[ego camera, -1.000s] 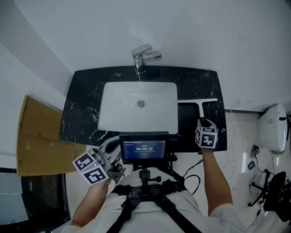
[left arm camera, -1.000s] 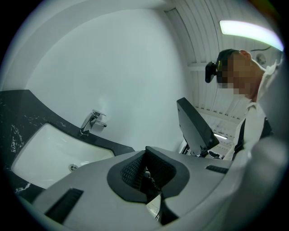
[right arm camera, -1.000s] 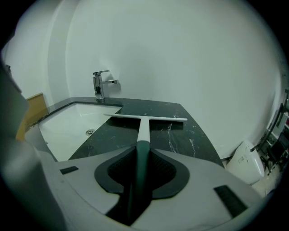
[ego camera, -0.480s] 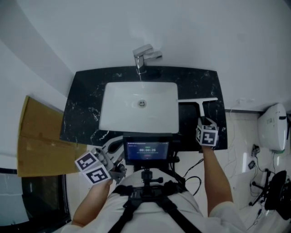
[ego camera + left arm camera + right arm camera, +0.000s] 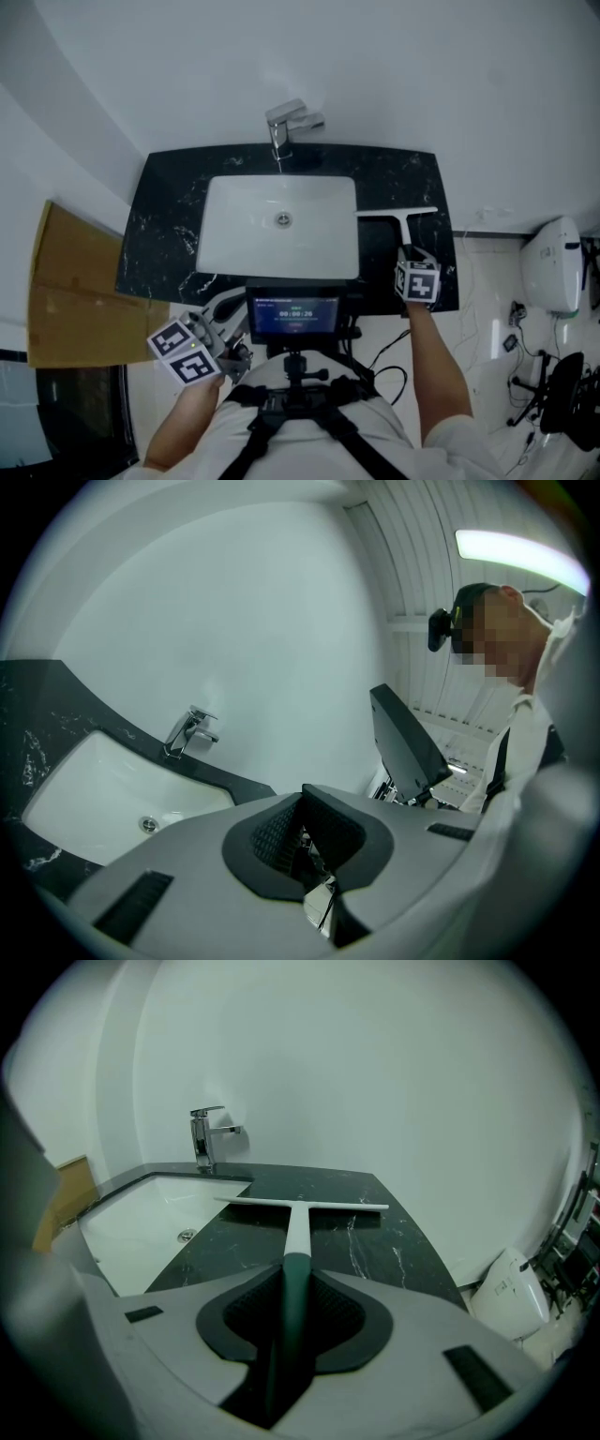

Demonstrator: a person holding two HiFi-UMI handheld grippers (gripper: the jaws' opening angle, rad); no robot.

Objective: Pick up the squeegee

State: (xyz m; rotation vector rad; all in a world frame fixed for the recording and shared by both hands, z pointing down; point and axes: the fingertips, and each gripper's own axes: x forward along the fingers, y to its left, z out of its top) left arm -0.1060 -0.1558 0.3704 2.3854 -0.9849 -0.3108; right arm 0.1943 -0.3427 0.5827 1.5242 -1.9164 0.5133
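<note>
As a second earlier, the right claw (image 5: 289, 1314) stayed clamped on the squeegee (image 5: 298, 1222), lying on the desk (image 5: 375, 1232) at 3 o'clock from the sink (image 5: 141, 1222); the left claw (image 5: 305, 841) was closed.

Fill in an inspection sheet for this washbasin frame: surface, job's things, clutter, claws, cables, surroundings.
Surface: black marble counter, white sink, chrome tap.
Job's things: squeegee, blade on the counter right of the sink.
Clutter: nothing seen.
Claws: right claw shut on the squeegee's handle; left claw shut, empty, in front of the counter.
Cables: black cable beside the screen.
Surroundings: white wall; cardboard left of the counter.
</note>
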